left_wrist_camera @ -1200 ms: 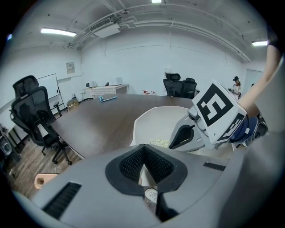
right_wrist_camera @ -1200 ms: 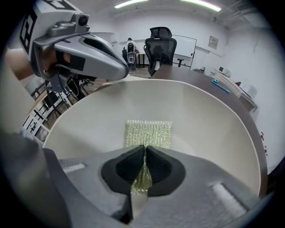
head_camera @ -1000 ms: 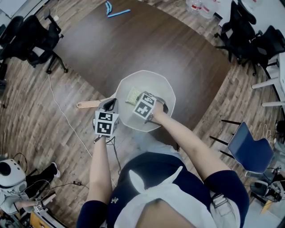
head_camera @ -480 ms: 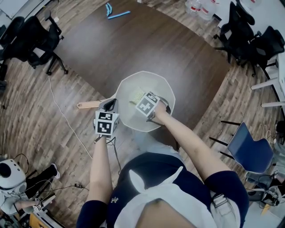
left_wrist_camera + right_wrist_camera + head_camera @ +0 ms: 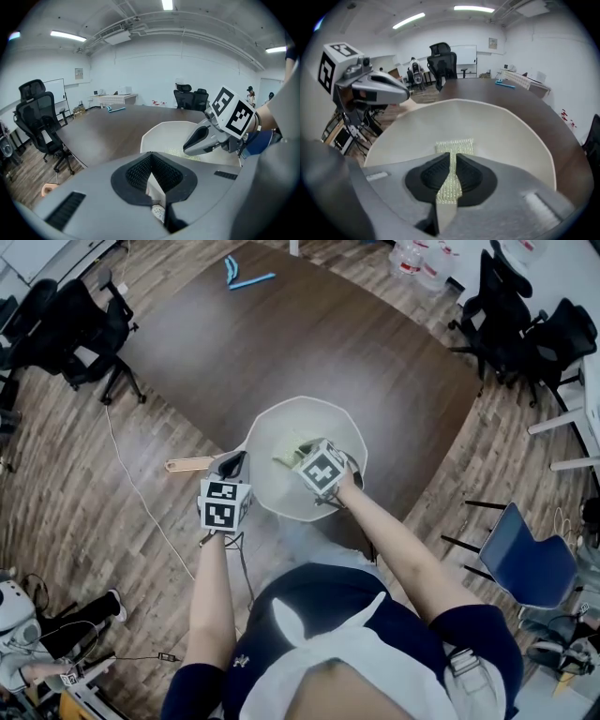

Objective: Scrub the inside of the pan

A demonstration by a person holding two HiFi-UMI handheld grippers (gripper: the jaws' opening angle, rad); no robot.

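Brown table (image 5: 309,334) | left claw (image 5: 151,177) clamped on pan (image 5: 314,418) edge | right claw (image 5: 452,163) angled inside, jaws opening, scrub pad (image 5: 455,146) between

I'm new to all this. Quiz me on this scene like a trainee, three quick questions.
1. True or false: the cream pan with a wooden handle stands on the wooden floor.
2. What sits between the right gripper's fingers? A) a metal spoon B) a yellow-green mesh scouring pad C) a red cup
3. Which gripper holds the pan?

Key: 1 false, it stands on the dark brown table. 2 B; those fingers are opening. 3 the left gripper.
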